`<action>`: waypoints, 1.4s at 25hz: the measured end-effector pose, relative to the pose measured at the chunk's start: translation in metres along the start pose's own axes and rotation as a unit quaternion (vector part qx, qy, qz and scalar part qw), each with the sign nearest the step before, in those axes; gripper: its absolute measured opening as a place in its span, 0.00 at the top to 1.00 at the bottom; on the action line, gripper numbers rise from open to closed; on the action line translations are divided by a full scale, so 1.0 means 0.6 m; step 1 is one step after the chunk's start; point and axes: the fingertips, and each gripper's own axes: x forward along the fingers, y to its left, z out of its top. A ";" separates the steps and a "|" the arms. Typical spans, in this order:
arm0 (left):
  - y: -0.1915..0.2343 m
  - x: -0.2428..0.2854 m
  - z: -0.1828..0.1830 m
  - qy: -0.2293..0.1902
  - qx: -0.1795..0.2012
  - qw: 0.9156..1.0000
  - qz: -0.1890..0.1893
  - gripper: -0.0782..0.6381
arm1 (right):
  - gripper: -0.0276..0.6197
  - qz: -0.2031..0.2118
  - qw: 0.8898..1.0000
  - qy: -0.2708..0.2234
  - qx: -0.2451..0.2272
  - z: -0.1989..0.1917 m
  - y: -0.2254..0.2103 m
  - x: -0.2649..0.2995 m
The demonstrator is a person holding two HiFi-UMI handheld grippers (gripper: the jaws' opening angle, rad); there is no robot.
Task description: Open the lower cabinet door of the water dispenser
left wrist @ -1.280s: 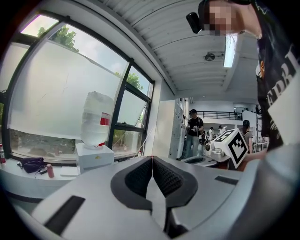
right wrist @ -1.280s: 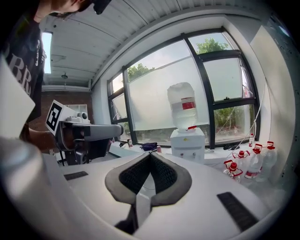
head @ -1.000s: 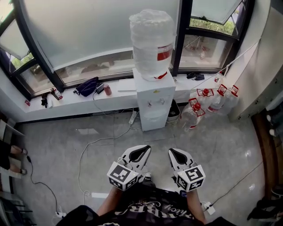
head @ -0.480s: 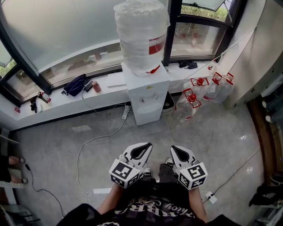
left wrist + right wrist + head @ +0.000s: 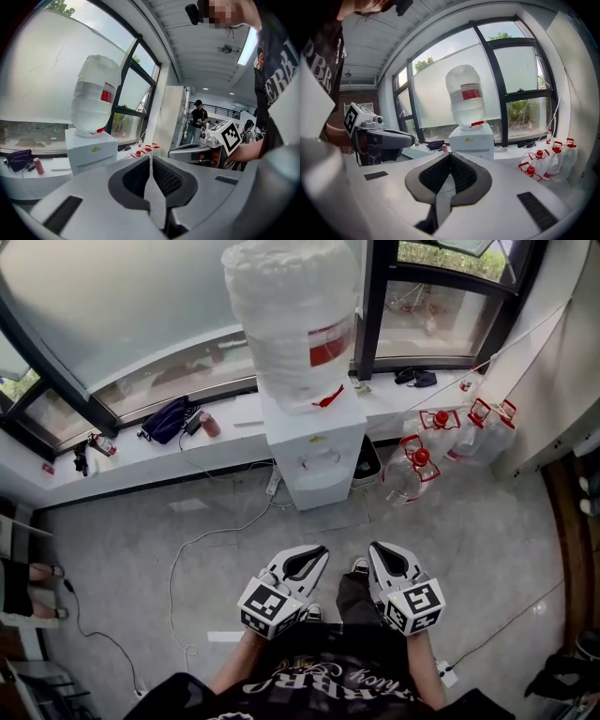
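A white water dispenser (image 5: 314,451) stands against the window ledge, with a large wrapped bottle (image 5: 289,320) on top. Its lower cabinet door (image 5: 323,488) is closed. The dispenser also shows ahead in the left gripper view (image 5: 91,152) and in the right gripper view (image 5: 472,139). My left gripper (image 5: 322,550) and right gripper (image 5: 377,548) are held side by side near my body, well short of the dispenser, pointing toward it. Both have jaws pressed together with nothing between them.
Several red-capped water jugs (image 5: 441,451) stand on the floor right of the dispenser. A white cable (image 5: 202,549) runs across the grey floor at left. A dark bag (image 5: 169,420) and small items lie on the ledge. People stand far off in the left gripper view (image 5: 198,119).
The dispenser has grown larger and nearer in the head view as I moved toward it. Both grippers stayed shut and side by side, carried forward with me.
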 end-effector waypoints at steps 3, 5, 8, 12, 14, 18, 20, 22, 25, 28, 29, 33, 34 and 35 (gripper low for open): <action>0.011 0.066 0.023 0.002 0.006 1.000 0.005 0.86 | 0.94 0.007 1.000 0.001 -0.011 0.019 -0.074 0.027; 0.021 0.117 0.035 0.004 0.011 1.000 0.008 0.86 | 0.93 0.012 1.000 0.003 -0.019 0.028 -0.130 0.044; 0.037 0.199 0.045 0.016 0.016 1.000 0.017 0.86 | 0.93 0.017 1.000 0.004 -0.024 0.025 -0.226 0.074; 0.059 0.284 0.042 0.045 0.023 0.998 0.034 0.86 | 0.93 0.032 0.999 0.020 -0.025 -0.014 -0.325 0.128; 0.071 0.319 0.035 0.055 0.020 0.998 0.038 0.86 | 0.92 0.035 0.998 0.034 -0.033 -0.041 -0.365 0.159; 0.097 0.391 -0.007 0.080 0.011 0.996 0.038 0.86 | 0.91 0.045 0.996 0.056 -0.053 -0.101 -0.426 0.236; 0.116 0.426 -0.035 0.092 0.014 0.995 0.038 0.86 | 0.90 0.053 0.994 0.070 -0.064 -0.145 -0.454 0.278; 0.141 0.460 -0.069 0.099 0.014 0.994 0.040 0.86 | 0.88 0.061 0.993 0.079 -0.070 -0.188 -0.480 0.321; 0.187 0.501 -0.127 0.109 0.010 0.993 0.048 0.86 | 0.85 0.076 0.991 0.091 -0.069 -0.263 -0.509 0.389; 0.231 0.531 -0.189 0.124 0.013 0.991 0.051 0.86 | 0.80 0.092 0.988 0.106 -0.070 -0.345 -0.522 0.457; 0.243 0.538 -0.210 0.131 0.016 0.990 0.050 0.86 | 0.79 0.098 0.987 0.109 -0.071 -0.370 -0.522 0.478; 0.284 0.567 -0.287 0.146 0.024 0.988 0.049 0.86 | 0.77 0.107 0.984 0.119 -0.084 -0.455 -0.528 0.560; 0.291 0.574 -0.305 0.147 0.025 0.988 0.049 0.86 | 0.77 0.111 0.982 0.123 -0.092 -0.475 -0.529 0.578; 0.297 0.581 -0.323 0.149 0.026 0.987 0.049 0.86 | 0.75 0.115 0.980 0.129 -0.101 -0.494 -0.531 0.595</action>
